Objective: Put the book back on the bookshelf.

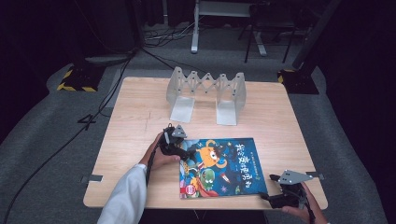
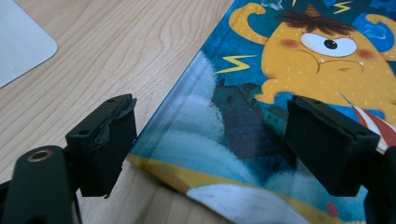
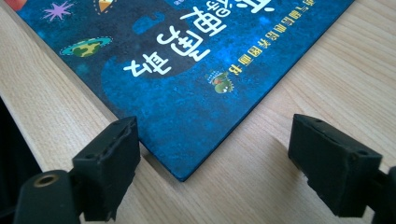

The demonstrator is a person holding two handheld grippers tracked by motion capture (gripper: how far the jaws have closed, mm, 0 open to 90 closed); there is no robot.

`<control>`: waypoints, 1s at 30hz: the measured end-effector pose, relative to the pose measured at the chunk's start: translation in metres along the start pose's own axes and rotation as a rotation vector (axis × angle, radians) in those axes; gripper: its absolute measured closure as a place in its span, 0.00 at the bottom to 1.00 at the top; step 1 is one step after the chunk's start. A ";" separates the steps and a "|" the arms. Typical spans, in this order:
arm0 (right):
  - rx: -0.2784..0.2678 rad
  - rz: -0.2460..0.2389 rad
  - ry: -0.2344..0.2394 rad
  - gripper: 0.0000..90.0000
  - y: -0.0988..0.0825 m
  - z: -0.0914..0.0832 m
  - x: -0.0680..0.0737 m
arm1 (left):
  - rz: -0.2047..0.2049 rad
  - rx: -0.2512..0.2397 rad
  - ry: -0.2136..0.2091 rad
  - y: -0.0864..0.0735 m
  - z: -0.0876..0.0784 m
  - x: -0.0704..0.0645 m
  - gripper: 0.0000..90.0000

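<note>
A picture book (image 1: 222,167) with a blue cover and an orange one-eyed monster lies flat on the wooden table (image 1: 140,116), near the front edge. My left gripper (image 1: 186,155) is at the book's left edge, jaws open. In the left gripper view the book (image 2: 243,116) has its edge between the jaws of the left gripper (image 2: 215,144), with no pad pressing on it. My right gripper (image 1: 268,188) is at the book's front right corner. In the right gripper view that corner of the book (image 3: 187,93) points between the open jaws of the right gripper (image 3: 217,168).
A grey expanding metal book rack (image 1: 206,91) with two flat base plates stands at the back of the table; one plate's corner (image 2: 18,42) appears in the left gripper view. The table's front edge (image 3: 28,116) runs close beside the book. Cables cross the dark floor (image 1: 70,140).
</note>
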State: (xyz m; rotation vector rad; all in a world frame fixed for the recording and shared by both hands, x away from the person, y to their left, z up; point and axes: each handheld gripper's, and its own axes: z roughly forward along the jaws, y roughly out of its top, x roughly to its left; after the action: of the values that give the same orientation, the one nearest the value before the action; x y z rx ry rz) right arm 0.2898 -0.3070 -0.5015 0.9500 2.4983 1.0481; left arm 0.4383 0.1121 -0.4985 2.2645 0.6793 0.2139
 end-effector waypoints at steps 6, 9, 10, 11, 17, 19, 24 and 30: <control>-0.003 -0.021 0.003 0.21 0.002 0.003 0.006 | -0.010 0.003 -0.015 -0.001 0.000 0.000 0.18; -0.006 -0.022 0.001 0.21 0.005 0.006 0.006 | -0.020 0.014 -0.056 -0.003 -0.002 0.001 0.19; -0.006 -0.020 0.002 0.21 0.006 0.007 0.005 | -0.023 0.019 -0.070 -0.005 -0.003 0.001 0.19; -0.009 -0.020 0.002 0.22 0.006 0.008 0.004 | -0.025 0.021 -0.077 -0.006 -0.004 0.000 0.19; -0.018 -0.008 -0.016 0.28 0.014 0.015 -0.001 | -0.007 0.043 -0.089 -0.022 -0.021 -0.007 0.19; -0.013 -0.004 -0.019 0.29 0.020 0.020 -0.004 | -0.005 0.049 -0.083 -0.029 -0.029 -0.010 0.19; -0.013 0.028 -0.050 0.29 0.034 0.034 -0.014 | -0.004 0.054 -0.087 -0.051 -0.050 -0.018 0.18; -0.001 0.069 -0.100 0.24 0.053 0.052 -0.026 | 0.001 0.056 -0.091 -0.069 -0.067 -0.031 0.18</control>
State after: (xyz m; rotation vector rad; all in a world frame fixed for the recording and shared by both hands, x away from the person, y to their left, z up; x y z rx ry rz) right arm 0.3584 -0.2684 -0.5009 1.0673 2.3997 0.9968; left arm 0.3606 0.1772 -0.4982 2.3129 0.6440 0.0920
